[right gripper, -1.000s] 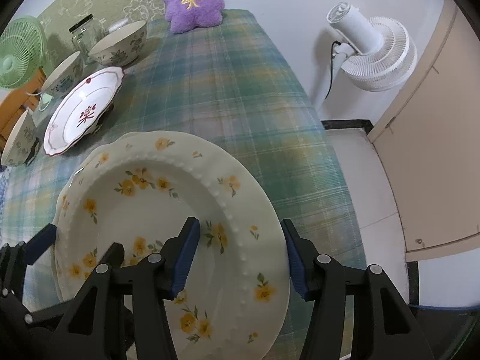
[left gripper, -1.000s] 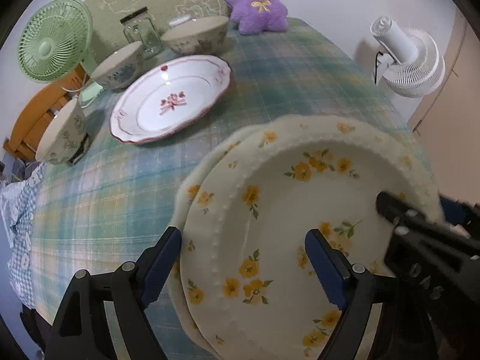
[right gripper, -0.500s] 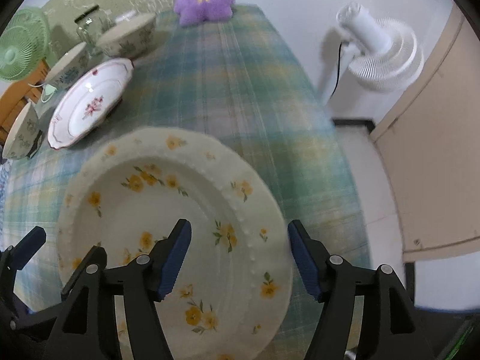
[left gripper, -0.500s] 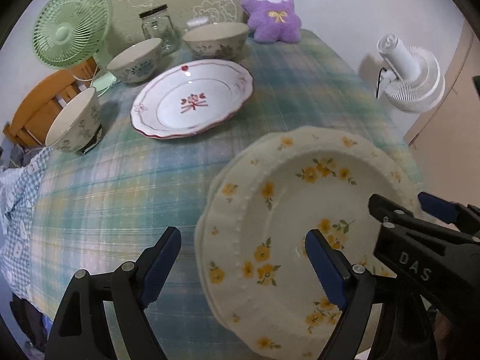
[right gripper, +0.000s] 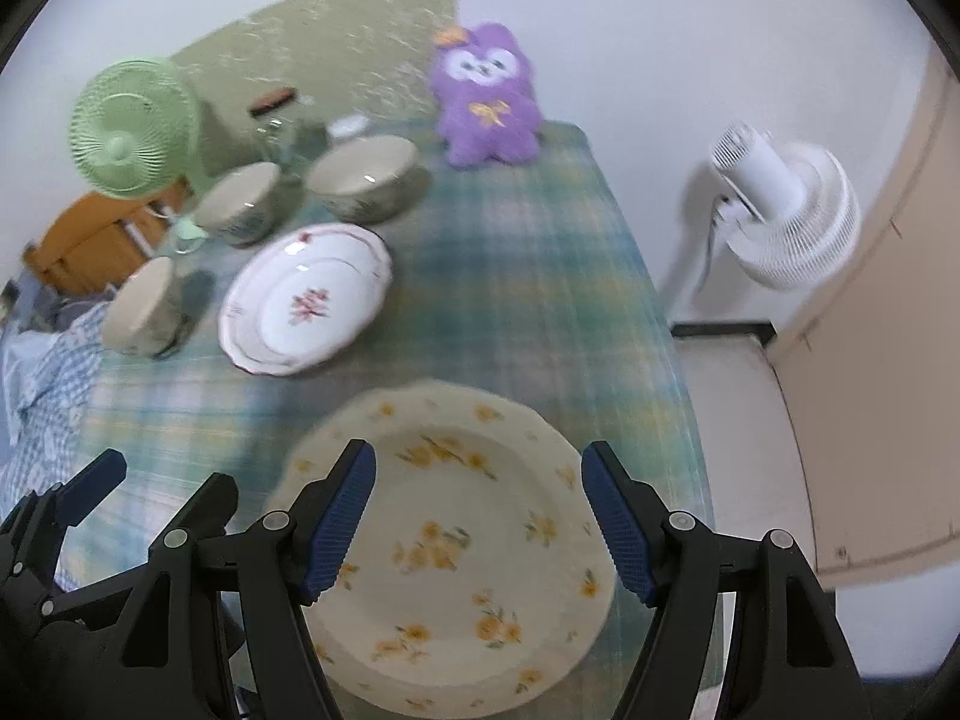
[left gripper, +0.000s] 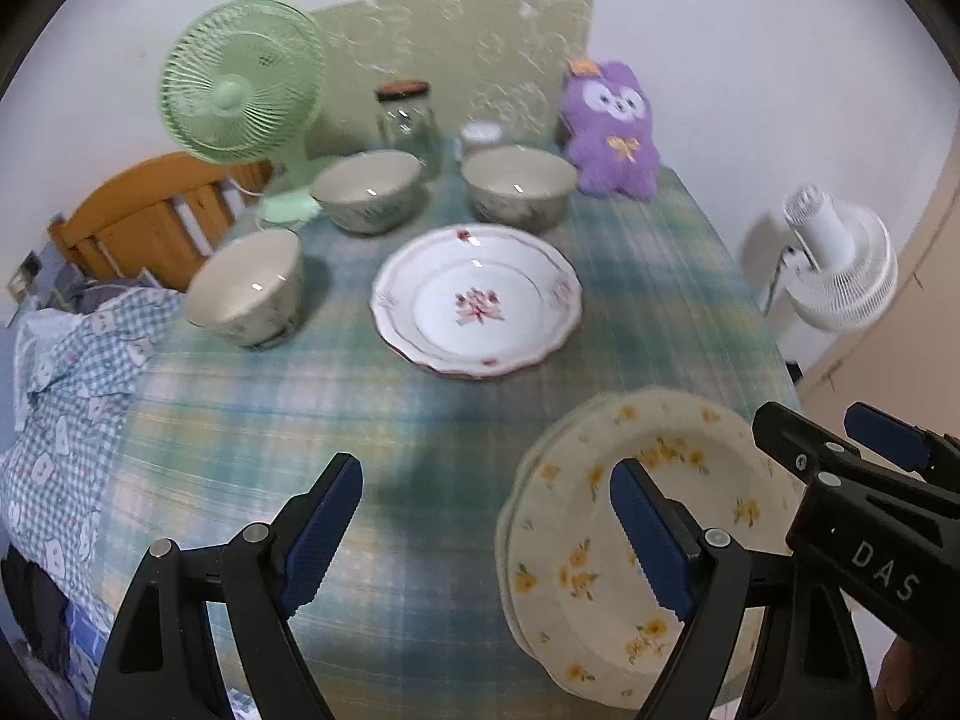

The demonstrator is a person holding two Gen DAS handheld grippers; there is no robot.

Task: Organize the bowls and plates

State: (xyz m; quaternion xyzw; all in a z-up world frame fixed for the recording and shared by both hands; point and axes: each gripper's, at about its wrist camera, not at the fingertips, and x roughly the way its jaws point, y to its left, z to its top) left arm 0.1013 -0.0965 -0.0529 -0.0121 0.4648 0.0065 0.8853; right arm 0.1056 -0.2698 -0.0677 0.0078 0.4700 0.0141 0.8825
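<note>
- Because both your grippers hang above the near edge of the table (left gripper: 420,420) with nothing in them, the nearest risk is a knock: the left gripper (left gripper: 486,531) has its jaws spread wide, and its right finger is over the rim of the yellow-flower plates (right gripper: 468,540). If you lower it carelessly, it can push this stack toward the table edge.
- The right gripper (right gripper: 478,516) is also wide open and holds nothing; it looks down on the stack, with one finger on each side of the plate's middle.
- The yellow-flower plates appear to be two, one lying in the other, near the front right corner. They sit close to the edge, so I judge a sideways touch is dangerous.
- Farther, in the middle, lies the pink-rose plate (left gripper: 477,300), apart from the stack.
- Behind and left of it stand three bowls (left gripper: 366,192), well separated, not yet nested. If you grip a rim only lightly, a bowl may tip.
- At the back, a glass jar (left gripper: 405,123) and a green fan (left gripper: 240,81) stand just behind the bowls, so a long reach can hit them.
</note>
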